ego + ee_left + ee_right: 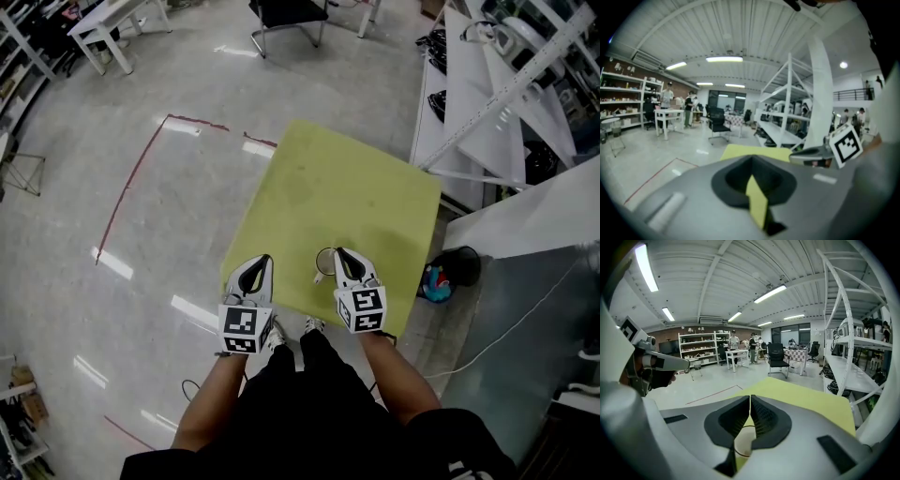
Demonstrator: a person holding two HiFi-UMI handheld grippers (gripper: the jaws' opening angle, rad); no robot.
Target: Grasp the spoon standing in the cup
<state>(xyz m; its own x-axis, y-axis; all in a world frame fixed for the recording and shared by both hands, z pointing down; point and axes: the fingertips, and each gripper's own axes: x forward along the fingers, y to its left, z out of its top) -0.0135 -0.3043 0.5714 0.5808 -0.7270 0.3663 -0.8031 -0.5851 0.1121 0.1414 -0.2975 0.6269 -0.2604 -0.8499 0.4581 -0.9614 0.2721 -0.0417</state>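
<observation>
A pale cup [325,262] stands near the front edge of the yellow-green table [347,197]. A thin whitish piece [318,277] pokes out at its left side; I cannot tell whether this is the spoon. My right gripper [339,252] hovers just right of the cup, its jaws shut with nothing between them. In the right gripper view the cup's rim [743,447] shows below the closed jaws [750,400], and no spoon is seen there. My left gripper [266,260] is held over the table's front left edge, also shut and empty [752,164].
White shelving [487,103] stands close along the table's right side. On the floor by the table's right corner are a black bin [460,265] and a blue and red item [435,282]. A black chair [287,13] is beyond the table. Red tape [127,192] marks the floor on the left.
</observation>
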